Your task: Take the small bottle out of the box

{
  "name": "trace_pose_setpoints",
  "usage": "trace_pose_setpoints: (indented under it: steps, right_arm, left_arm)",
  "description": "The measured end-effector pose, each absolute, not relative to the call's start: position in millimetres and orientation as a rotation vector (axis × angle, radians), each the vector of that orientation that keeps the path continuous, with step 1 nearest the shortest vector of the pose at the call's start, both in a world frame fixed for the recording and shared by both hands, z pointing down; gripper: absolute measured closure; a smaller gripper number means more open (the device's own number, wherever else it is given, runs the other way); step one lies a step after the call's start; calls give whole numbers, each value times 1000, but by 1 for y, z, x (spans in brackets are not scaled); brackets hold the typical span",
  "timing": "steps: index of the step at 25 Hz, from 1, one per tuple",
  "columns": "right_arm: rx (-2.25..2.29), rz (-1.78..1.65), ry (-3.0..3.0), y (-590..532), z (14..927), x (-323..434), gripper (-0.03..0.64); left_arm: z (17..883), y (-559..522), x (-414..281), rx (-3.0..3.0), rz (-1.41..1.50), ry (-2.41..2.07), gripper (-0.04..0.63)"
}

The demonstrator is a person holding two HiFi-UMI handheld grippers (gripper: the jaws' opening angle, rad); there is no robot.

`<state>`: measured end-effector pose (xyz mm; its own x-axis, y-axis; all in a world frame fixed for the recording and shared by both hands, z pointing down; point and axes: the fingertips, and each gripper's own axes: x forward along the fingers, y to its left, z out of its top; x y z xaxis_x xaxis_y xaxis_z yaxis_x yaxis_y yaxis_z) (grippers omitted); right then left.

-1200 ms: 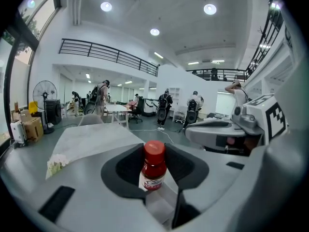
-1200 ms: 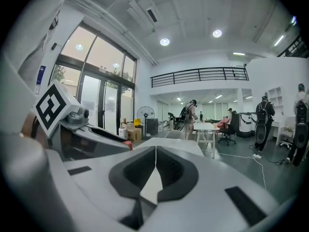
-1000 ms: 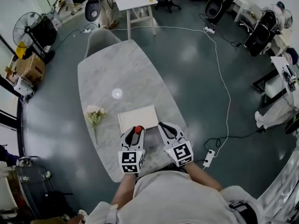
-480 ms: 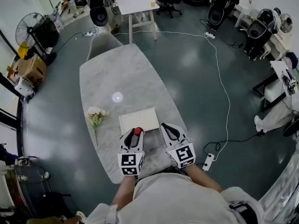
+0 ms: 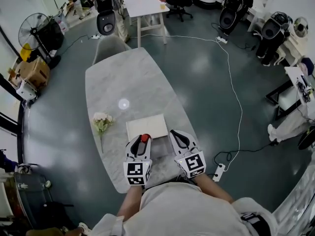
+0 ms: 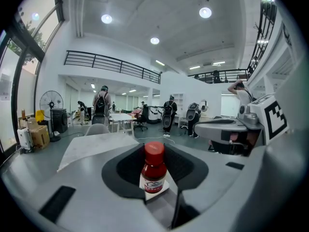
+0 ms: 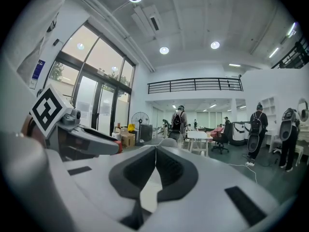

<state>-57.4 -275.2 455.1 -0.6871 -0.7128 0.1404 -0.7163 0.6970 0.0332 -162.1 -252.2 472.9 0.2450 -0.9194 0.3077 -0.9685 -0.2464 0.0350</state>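
Note:
The small bottle (image 5: pixel 144 138) has a red cap and a dark red body with a white label. It stands upright between the jaws of my left gripper (image 5: pixel 142 141), which is shut on it just in front of the flat white box (image 5: pixel 146 126). In the left gripper view the bottle (image 6: pixel 154 170) fills the gap between the dark pads. My right gripper (image 5: pixel 175 135) hovers beside the box's near right corner, its jaws shut with nothing in them. In the right gripper view the right gripper (image 7: pixel 155 152) shows its pads meeting, and the left gripper (image 7: pixel 82 137) appears at the left.
The grey marble table (image 5: pixel 123 82) carries a bunch of pale flowers (image 5: pixel 101 122) left of the box and a small white disc (image 5: pixel 123 103) further out. A chair (image 5: pixel 109 42) stands at the far end. A power strip (image 5: pixel 219 168) and cable lie on the floor at the right.
The head view has drifted slightly, so the table sits a little lower in frame. Both grippers and the held bottle stay where they were.

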Motion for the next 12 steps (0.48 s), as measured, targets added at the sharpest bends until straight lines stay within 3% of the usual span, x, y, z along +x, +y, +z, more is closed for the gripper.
trace_pose_setpoints:
  steps: [12]
  right_arm:
    - [1144, 32, -2763, -266, 454, -60, 591]
  left_arm:
    - [472, -245, -160, 2308, 322, -1775, 456]
